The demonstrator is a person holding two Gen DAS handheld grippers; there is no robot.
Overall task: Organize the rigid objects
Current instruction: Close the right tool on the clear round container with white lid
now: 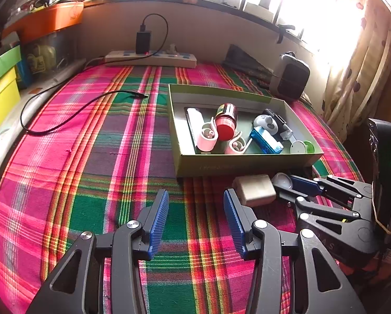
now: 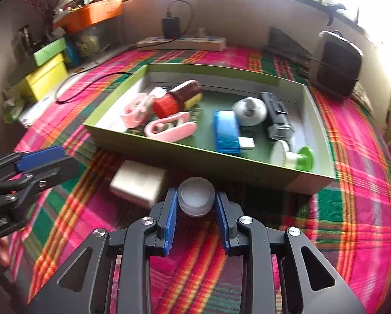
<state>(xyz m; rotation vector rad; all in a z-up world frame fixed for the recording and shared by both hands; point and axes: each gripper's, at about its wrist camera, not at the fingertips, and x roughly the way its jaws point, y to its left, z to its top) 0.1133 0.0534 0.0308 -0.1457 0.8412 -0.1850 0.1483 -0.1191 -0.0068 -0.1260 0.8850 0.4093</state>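
Plaid cloth (image 1: pixel 96 136), pink, green and orange, covering the surface. Green cardboard box (image 2: pixel 185 154), open-topped, lying on the cloth; contents: red-capped jar (image 2: pixel 177 99) on its side, two pink clips (image 2: pixel 169 129), blue USB adapter (image 2: pixel 225 132), white round piece (image 2: pixel 249 111), black cylinder (image 2: pixel 275 115), white-and-green spool (image 2: pixel 292 155). White charger block (image 2: pixel 137 183) on the cloth, just outside the box's near wall. Small translucent round cap (image 2: pixel 195 198), beside the charger block and in front of the box, pinched from both sides by the blue-padded fingers of the right gripper (image 2: pixel 196 204). Left gripper (image 1: pixel 196 222) poised over bare cloth, fingers spread, nothing between them. Power strip (image 1: pixel 151 59) with a black plug at the far edge; black cable (image 1: pixel 72 115) trailing across the cloth.
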